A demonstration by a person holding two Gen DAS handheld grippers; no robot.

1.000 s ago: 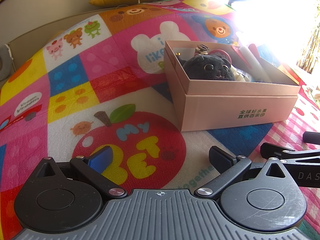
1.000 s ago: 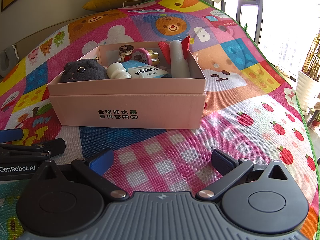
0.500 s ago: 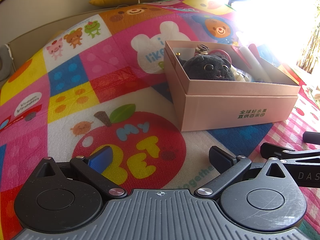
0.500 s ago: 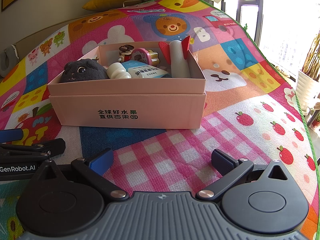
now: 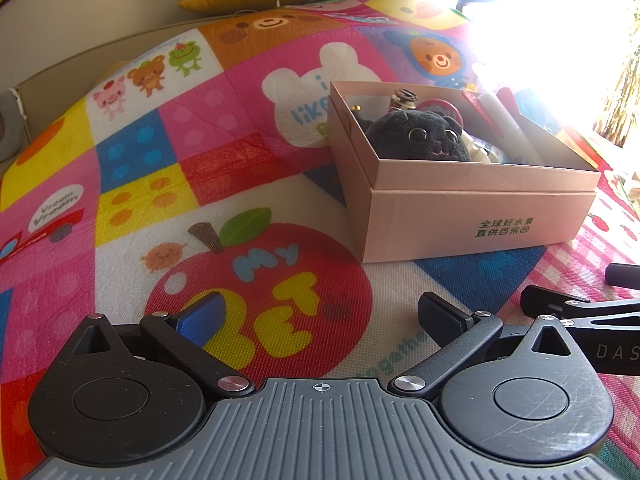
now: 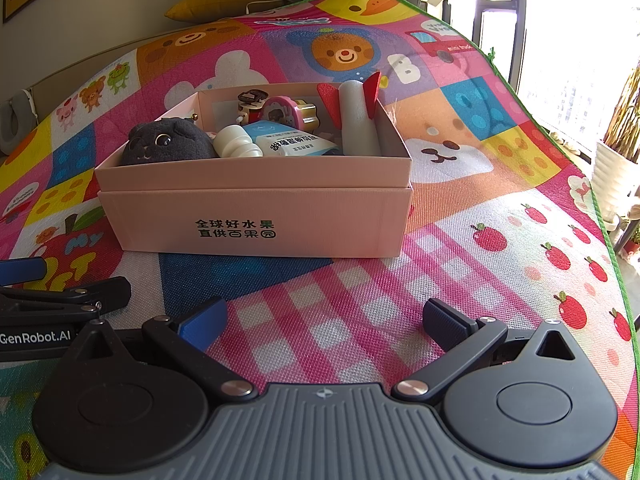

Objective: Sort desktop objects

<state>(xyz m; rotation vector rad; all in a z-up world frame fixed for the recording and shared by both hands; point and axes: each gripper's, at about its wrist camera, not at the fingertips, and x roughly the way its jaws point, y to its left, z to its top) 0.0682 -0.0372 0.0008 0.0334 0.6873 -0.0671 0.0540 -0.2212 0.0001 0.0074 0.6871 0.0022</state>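
Note:
A pink cardboard box (image 6: 256, 216) (image 5: 476, 220) with green print stands on the colourful play mat. Inside lie a dark plush cat (image 6: 168, 142) (image 5: 420, 136), a white bottle (image 6: 236, 144), a blue-and-white pouch (image 6: 292, 142), a pink round toy (image 6: 280, 110), a small figurine (image 6: 250, 102) and a white foam rocket with red fins (image 6: 358, 116). My left gripper (image 5: 320, 312) rests low over the apple print, open and empty, left of the box. My right gripper (image 6: 324, 316) is open and empty over the pink checks, in front of the box.
The play mat (image 6: 500, 200) covers the whole surface, its green edge (image 6: 600, 216) running down the right. A yellow cushion (image 6: 228, 2) lies behind it by the wall. A potted plant (image 6: 618, 152) stands by the bright window. Each gripper shows at the other view's edge.

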